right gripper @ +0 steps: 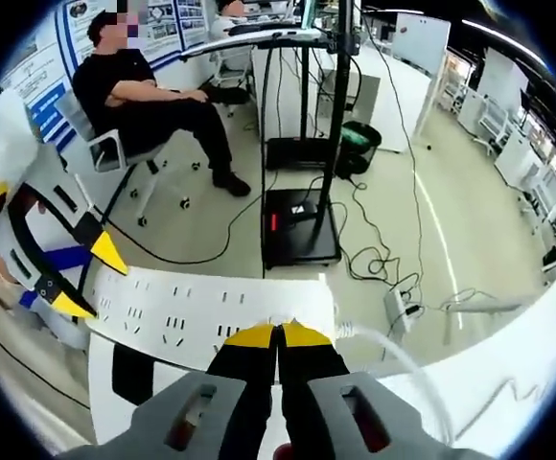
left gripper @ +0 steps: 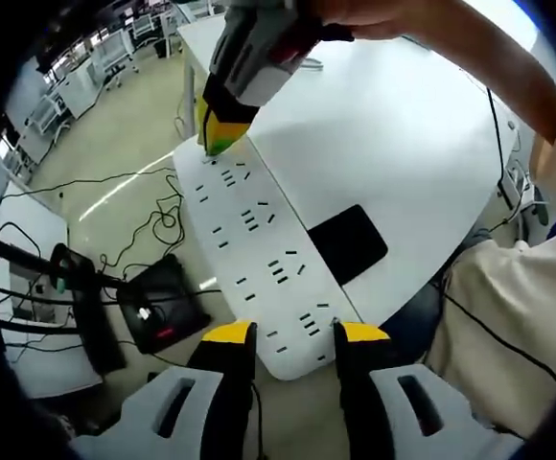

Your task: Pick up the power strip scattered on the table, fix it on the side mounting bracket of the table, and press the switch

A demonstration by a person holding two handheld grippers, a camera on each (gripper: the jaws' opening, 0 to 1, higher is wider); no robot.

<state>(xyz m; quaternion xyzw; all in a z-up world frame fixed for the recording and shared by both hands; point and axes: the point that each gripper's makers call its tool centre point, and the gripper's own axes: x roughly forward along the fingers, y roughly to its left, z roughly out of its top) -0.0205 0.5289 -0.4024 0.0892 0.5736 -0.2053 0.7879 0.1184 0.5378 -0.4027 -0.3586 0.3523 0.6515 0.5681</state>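
Left gripper view: the power strip (left gripper: pixel 257 257) runs straight ahead from between the jaws, along the edge of the white counter (left gripper: pixel 403 144), and looks set against that edge.
Left gripper (left gripper: pixel 294 333): jaws parted about as wide as the strip, one yellow tip on each side of its near end; whether they press on it or merely flank it I cannot tell.
Right gripper (left gripper: pixel 222 134): at the strip's far end, yellow tips down on or just above its top face.
Right gripper view: the right gripper (right gripper: pixel 278 335) has its jaws closed tip to tip, with nothing between them, at the edge of the strip (right gripper: pixel 201 311), which runs off to the left of them; the left gripper (right gripper: pixel 77 278) sits at that far end.
Look: long, flat, white plastic bar with rounded corners and rows of dark socket slots down its top face; a white cable (right gripper: pixel 403 345) leaves it just right of the right jaws. No switch can be made out.
Handling, as a judgement: rigid and light for its length, with a smooth casing that could slip, and the cable may drag at one end. It will not bend, so a pinch across the narrow width holds it best, one gripper near each end.
Beside it: a black rectangle (left gripper: pixel 348 243) lies on the counter right of the left jaws.
Floor beyond: cables and a black stand base (right gripper: pixel 300 225); a seated person (right gripper: pixel 153 101) well off.
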